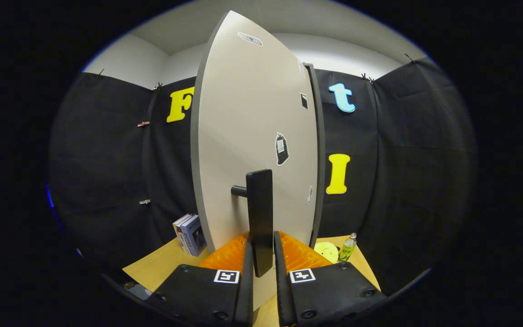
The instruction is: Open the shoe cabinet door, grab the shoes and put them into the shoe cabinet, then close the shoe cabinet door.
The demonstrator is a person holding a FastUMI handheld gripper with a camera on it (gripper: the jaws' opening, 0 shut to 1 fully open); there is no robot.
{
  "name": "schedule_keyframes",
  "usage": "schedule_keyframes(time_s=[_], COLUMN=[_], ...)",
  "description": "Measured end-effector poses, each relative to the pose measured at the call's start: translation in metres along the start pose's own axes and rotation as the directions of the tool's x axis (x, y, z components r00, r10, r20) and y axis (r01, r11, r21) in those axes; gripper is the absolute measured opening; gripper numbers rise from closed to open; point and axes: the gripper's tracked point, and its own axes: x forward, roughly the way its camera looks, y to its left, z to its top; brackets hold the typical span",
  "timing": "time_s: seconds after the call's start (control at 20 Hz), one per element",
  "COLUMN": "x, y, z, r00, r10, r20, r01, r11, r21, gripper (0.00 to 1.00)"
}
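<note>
The shoe cabinet door [248, 136] is a tall pale panel with a grey edge, standing close in front of me with a few stickers on it. Its black upright bar handle [259, 204] stands off the panel on a short peg. My gripper [262, 240] has one finger on each side of the handle's lower end, and both press on it. A grey strip of the cabinet [318, 150] shows along the door's right side. Whether the door is ajar I cannot tell.
The cabinet stands on a wooden table [161, 268]. A few books [191, 234] stand left of the door. A yellow round thing [327, 251] and a small green bottle [347, 247] sit to its right. Black cloth walls close in behind.
</note>
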Motion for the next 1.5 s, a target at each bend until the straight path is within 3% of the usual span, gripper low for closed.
schedule_keyframes(time_s=[0.5,0.75,0.9,1.2,1.5], x=[-0.025,-0.054,-0.068,-0.061,-0.027], y=[-0.049,-0.082,-0.090,-0.075,-0.018], z=[0.009,0.019,0.015,-0.019,-0.079], r00=[0.987,0.953,0.941,0.952,0.983], r10=[-0.155,-0.296,-0.327,-0.304,-0.177], r20=[0.030,0.068,0.085,0.030,-0.052], r01=[0.154,0.295,0.326,0.303,0.177], r11=[0.987,0.955,0.945,0.952,0.984], r21=[0.040,0.026,0.028,0.031,0.007], gripper=[0.25,0.18,0.20,0.20,0.20])
